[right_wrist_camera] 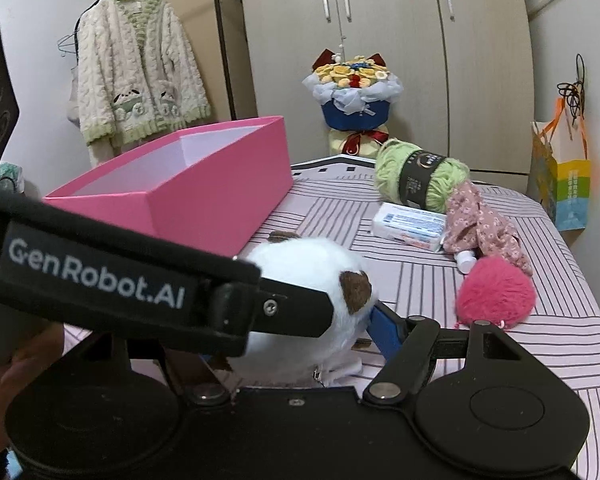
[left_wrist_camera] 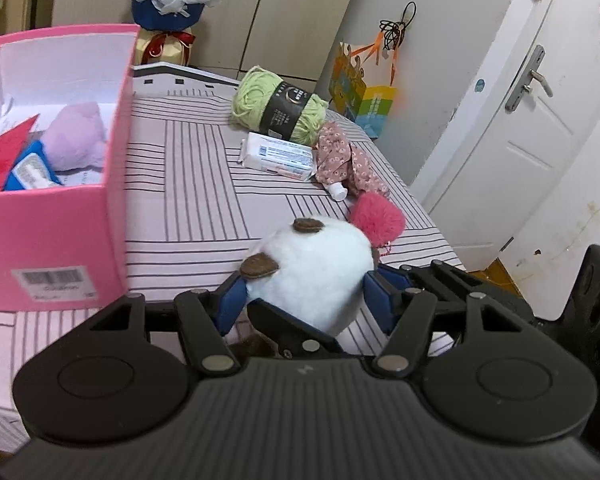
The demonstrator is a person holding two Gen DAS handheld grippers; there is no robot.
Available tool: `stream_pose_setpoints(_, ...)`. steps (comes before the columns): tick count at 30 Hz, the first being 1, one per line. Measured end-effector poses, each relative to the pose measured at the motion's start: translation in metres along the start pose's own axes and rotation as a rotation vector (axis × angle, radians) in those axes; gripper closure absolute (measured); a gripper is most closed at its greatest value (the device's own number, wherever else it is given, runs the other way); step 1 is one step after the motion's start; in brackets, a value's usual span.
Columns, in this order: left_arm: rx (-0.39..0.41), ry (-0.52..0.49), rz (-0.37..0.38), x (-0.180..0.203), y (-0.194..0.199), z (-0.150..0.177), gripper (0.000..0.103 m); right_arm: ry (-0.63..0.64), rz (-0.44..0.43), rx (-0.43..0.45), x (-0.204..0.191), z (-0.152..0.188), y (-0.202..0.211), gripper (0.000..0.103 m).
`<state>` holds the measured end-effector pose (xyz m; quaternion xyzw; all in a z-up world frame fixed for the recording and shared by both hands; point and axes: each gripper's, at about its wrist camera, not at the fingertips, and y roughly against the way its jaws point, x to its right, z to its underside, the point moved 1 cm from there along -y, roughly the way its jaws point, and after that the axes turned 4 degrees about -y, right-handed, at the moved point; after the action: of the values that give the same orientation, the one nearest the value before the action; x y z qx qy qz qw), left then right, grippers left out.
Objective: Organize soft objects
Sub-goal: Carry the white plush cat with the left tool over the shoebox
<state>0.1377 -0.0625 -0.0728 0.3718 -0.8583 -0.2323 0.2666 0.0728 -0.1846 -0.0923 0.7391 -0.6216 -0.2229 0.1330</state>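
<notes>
Left gripper clamps white round plush toy; open pink cardboard box lies near left. Right gripper: grip unclear.

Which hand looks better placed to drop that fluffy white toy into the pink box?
Probably the left gripper: its jaws flank the round white plush toy, and the pink cardboard box sits just beside it.

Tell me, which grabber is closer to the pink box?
Left. The left gripper, holding the white plush toy, sits just beside the pink box. The right gripper is farther off, with the left one between.
</notes>
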Motion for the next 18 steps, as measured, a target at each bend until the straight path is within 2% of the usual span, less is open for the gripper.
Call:
stream_pose_setpoints(9,0.041,-0.027,-0.019,0.005,0.049,-0.001,0.043,0.054,-0.015,0.006,-0.032,-0.018,0.029,0.026)
stream_pose_setpoints(18,0.104,-0.043,-0.046,0.006,0.105,-0.015,0.043,0.170,-0.043,0.067,-0.073,-0.047,0.060,0.026)
